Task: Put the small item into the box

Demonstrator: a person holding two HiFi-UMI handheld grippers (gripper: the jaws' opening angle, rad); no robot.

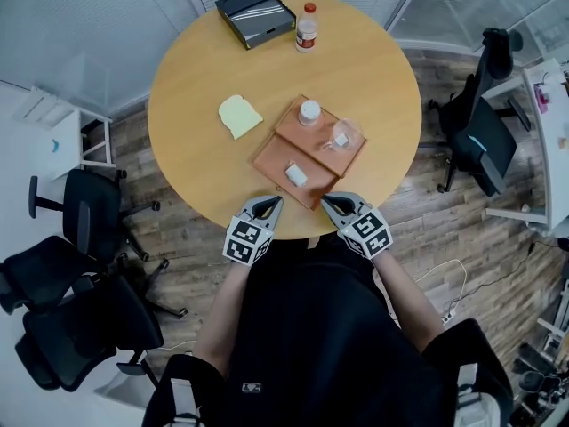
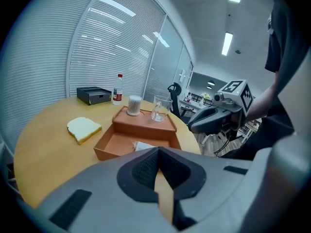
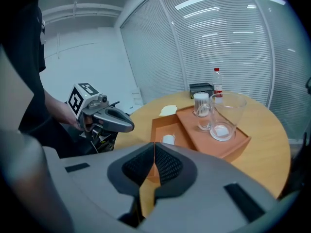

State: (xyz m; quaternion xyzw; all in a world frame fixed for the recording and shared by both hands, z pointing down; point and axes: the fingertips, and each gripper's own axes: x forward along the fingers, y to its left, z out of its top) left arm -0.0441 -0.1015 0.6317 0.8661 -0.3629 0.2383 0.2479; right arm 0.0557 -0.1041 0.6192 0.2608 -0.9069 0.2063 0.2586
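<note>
1. Fingers of the left gripper (image 2: 158,150) are pressed together with nothing between them. Those of the right gripper (image 3: 154,144) also meet at the tips and hold nothing.
2. The small white wrapped item (image 1: 296,174) lies inside the orange-brown open box (image 1: 274,160), on its floor, apart from both grippers.
3. That box sits close to the near edge of the round wooden table (image 1: 196,78). Directly against its far side is a shallower orange-brown tray (image 1: 307,140).
4. On the tray a white-lidded jar (image 1: 309,112) and a clear glass cup (image 1: 344,135) stand upright.
5. Both grippers hover at the table's near edge, tips pointing inward toward the box's near side.
6. A pale bread-like slice (image 1: 238,116) lies flat left of the tray, toward the table's middle.
7. At the far edge a black rectangular case (image 1: 255,13) sits just beside a red-capped bottle (image 1: 307,28).
</note>
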